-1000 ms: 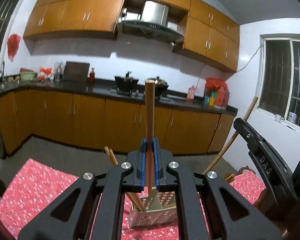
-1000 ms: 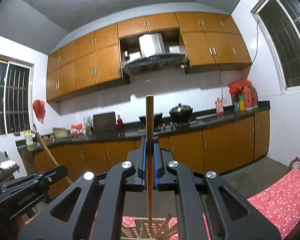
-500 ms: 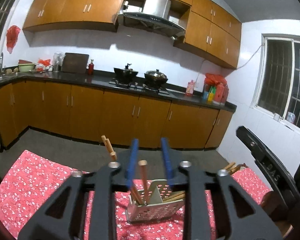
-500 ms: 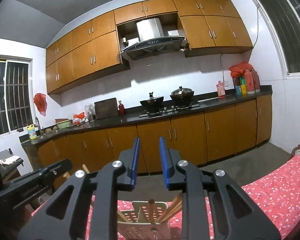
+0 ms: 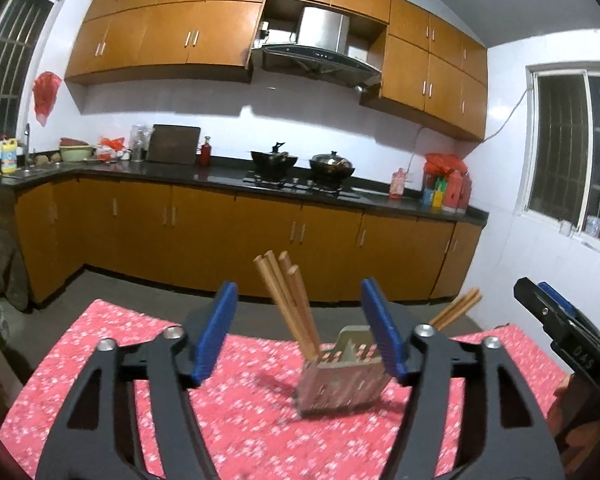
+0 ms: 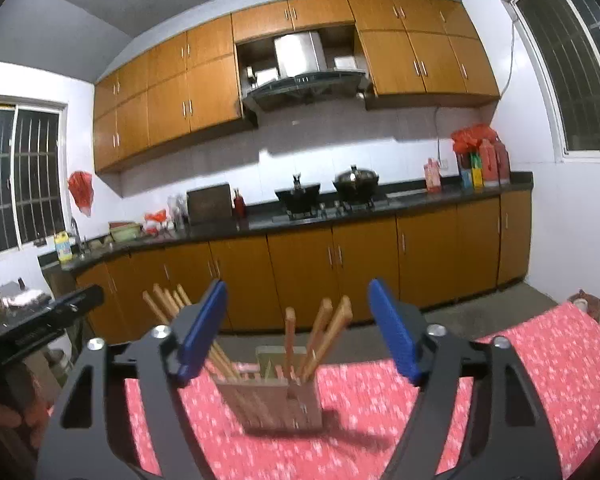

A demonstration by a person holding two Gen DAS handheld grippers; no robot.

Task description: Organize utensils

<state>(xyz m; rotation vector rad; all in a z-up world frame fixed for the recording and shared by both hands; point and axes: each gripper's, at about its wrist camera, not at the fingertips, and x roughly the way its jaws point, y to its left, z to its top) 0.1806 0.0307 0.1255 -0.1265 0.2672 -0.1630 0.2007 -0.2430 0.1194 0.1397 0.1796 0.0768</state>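
Kitchen walls in white close the scene at the back, with orange-brown cabinets [image 5: 228, 40] above and below a dark counter [image 5: 220, 176]. A steel hood [image 5: 320, 36] hangs over two black pots [image 5: 332, 162] on the hob, and barred windows [image 5: 572, 148] sit on both side walls. Bottles and a red bag [image 6: 480, 156] crowd the counter's right end; a dark board [image 5: 174, 144] leans near its left end.

Nearer, the bench [image 5: 240, 420] carries a red flowered cloth. On it stands a perforated metal holder [image 5: 340, 376], somewhat blurred, with wooden chopsticks [image 5: 288, 304] leaning out of it: one bunch tilts left, another tilts right [image 6: 328, 336], and one stick stands nearly upright between them in the right wrist view.

The left gripper [image 5: 302, 328] has just been opening; its blue fingers [image 5: 216, 332] stand wide apart and grip nothing, though the left bunch of sticks and the holder show through the gap beyond them. The right gripper [image 6: 300, 328] has likewise just been opening, its fingers [image 6: 392, 336] spread wide and bare, with the holder framed between them further off. Each gripper's black body edges into the other's view: the right one at the right border of the left wrist view, the left one [image 6: 40, 320] at the left border of the right wrist view, both just beside the holder. Nothing lies between either gripper and the holder.
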